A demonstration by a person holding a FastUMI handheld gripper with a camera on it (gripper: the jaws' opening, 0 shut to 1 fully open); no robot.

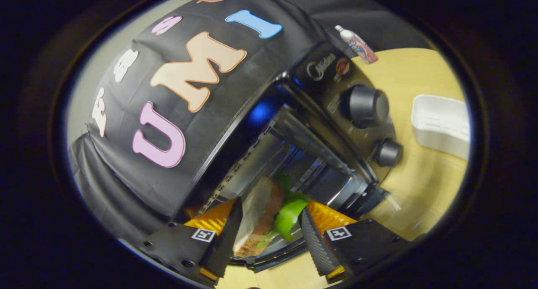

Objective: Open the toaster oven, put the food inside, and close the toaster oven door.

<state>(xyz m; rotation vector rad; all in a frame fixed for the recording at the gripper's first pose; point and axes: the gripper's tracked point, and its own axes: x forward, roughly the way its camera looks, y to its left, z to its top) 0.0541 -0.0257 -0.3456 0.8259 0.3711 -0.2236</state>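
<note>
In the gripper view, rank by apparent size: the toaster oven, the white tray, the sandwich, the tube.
1. Black toaster oven
2. White plastic tray and lettuce sandwich between the gripper fingers: alike, nearness inflates the sandwich
3. Small white tube

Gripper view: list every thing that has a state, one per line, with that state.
Toaster oven: door open, cavity exposed.
Sandwich: held between the fingers, on edge, at the oven mouth, not yet set down.
Gripper: shut on the sandwich, tilted.
White tray: on the table beside the oven, looks empty.
Tube: lying behind the oven, capped.
</note>
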